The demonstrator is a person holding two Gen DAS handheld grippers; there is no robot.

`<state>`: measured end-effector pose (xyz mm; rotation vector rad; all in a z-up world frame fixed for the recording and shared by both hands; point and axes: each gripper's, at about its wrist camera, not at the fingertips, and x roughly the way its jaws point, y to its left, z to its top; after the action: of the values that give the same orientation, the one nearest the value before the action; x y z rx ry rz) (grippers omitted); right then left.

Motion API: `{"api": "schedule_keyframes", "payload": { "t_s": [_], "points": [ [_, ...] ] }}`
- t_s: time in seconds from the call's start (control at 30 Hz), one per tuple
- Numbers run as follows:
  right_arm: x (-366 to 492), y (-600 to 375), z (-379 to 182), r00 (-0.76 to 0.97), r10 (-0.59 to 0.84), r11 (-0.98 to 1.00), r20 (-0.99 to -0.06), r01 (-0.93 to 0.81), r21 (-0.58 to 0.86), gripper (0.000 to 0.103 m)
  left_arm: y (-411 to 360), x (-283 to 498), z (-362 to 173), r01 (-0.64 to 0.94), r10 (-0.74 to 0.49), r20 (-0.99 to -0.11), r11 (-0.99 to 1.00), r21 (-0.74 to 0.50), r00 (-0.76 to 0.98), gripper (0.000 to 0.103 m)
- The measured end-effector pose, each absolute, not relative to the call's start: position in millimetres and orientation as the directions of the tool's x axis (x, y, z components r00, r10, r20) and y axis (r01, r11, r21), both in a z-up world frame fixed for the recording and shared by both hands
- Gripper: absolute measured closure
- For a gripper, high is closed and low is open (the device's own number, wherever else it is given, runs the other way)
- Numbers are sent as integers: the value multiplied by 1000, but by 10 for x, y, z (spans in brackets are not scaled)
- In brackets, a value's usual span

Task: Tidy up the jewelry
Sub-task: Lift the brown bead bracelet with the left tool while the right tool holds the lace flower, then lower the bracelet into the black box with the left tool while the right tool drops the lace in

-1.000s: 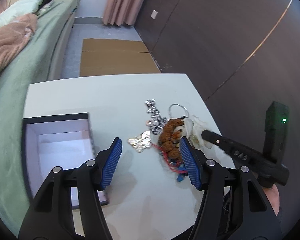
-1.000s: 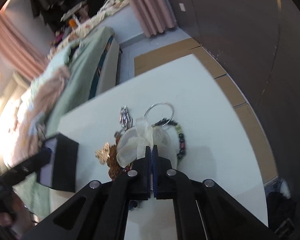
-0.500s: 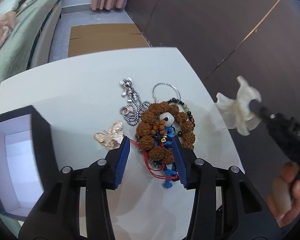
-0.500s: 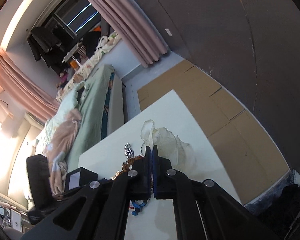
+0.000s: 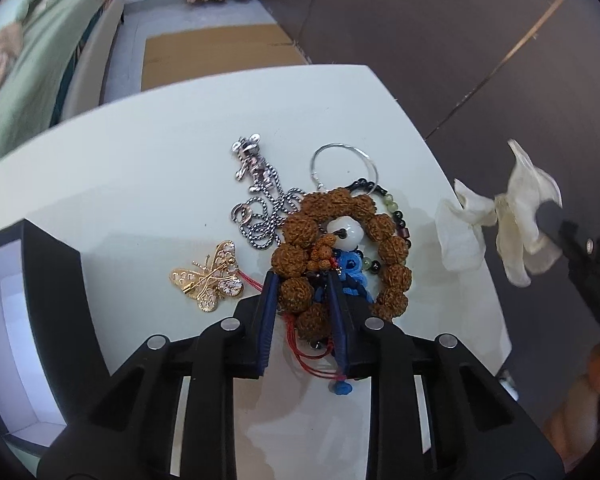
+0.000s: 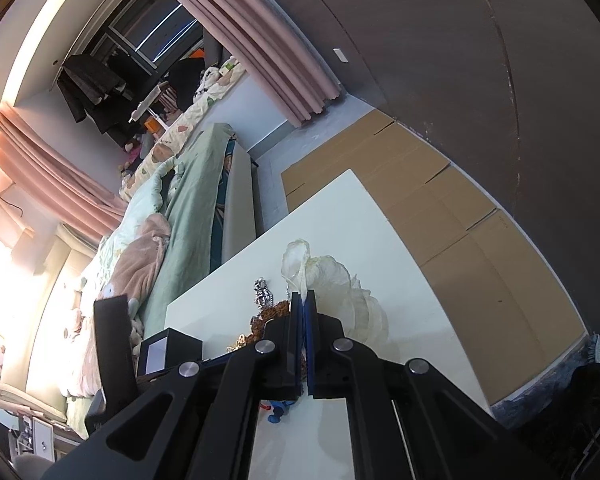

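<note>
Blue-padded fingers of the left gripper [image 5: 302,280] are closed around one brown bead of the seed bracelet [image 5: 340,256], which lies near the tabletop's [image 5: 140,152] right edge. The right gripper [image 6: 303,300] is clamped shut on a white fabric flower [image 6: 340,280], held clear above that edge. Risk: red cords and the bead string [image 5: 396,216] are tangled into the bracelet, so lifting may drag neighbouring pieces along. The black box [image 5: 56,280] at the left edge appears empty.
</note>
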<state>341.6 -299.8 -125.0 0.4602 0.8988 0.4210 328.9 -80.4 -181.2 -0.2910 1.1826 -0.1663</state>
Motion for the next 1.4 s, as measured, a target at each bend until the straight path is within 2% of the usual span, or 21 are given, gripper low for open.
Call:
{"api": "schedule_keyframes", "payload": {
  "t_s": [0.2,0.23,0.3,0.77,1.07,1.4],
  "points": [
    [3371,-2965,-1267,549,534,823,-644,-162,544,101,-777,3391,-1826,-35,-306,-897,942,-334,319,79],
    [3370,-2964,-1270,548,535,822,-643,-162,546,101,-782,3399,-1821,-33,-306,-899,943,-332,313,83],
    [3364,-2957,-1266,546,540,818,-640,-163,552,101,-774,3415,-1805,-37,-314,-899,939,-341,306,83],
    [3198,-2827,-1135,540,642,743,-543,-264,615,101,-648,3057,-829,57,-328,-818,938,-343,472,85],
    [3103,-2398,-984,498,712,693,-495,-385,609,101,-171,2672,-429,19,-275,-781,948,-319,560,84],
    [2952,-1881,-876,486,737,671,-470,-438,599,101,457,2308,-349,-83,-193,-763,948,-307,617,84]
  ]
}}
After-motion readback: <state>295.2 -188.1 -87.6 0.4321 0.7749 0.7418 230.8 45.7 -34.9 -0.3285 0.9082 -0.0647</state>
